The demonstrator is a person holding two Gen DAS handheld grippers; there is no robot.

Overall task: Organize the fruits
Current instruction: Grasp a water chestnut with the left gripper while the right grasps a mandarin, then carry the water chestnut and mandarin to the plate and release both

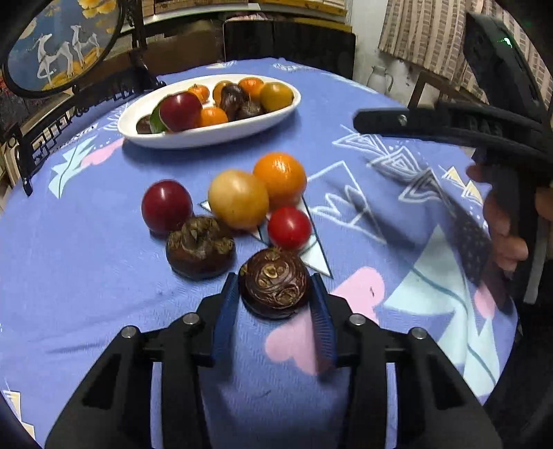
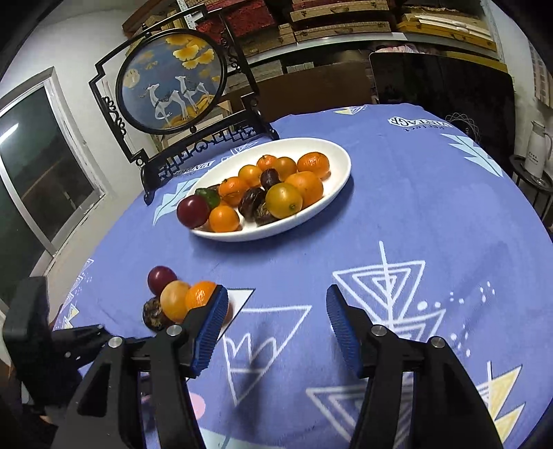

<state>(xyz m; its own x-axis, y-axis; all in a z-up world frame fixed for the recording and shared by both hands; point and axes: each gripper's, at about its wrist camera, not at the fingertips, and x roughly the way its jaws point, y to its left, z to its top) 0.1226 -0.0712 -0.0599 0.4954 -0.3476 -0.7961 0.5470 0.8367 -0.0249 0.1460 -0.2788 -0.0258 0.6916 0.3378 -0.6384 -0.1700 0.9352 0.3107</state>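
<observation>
The brown fruit [image 1: 274,282] is hugged between the pads of the left gripper [image 1: 275,288] and should be squeezed gently, while the right gripper [image 2: 276,304] is held wide with nothing inside.

Worktop: round, under a blue patterned cloth [image 2: 397,214] | decor: black-framed round screen painted with two deer [image 2: 171,81] — at the far left edge | wall: white, dark aluminium-framed window [image 2: 38,165] | shelves: stacked wooden boxes [image 2: 338,20] | side: white jug [image 2: 537,152] — on a dark stand
</observation>
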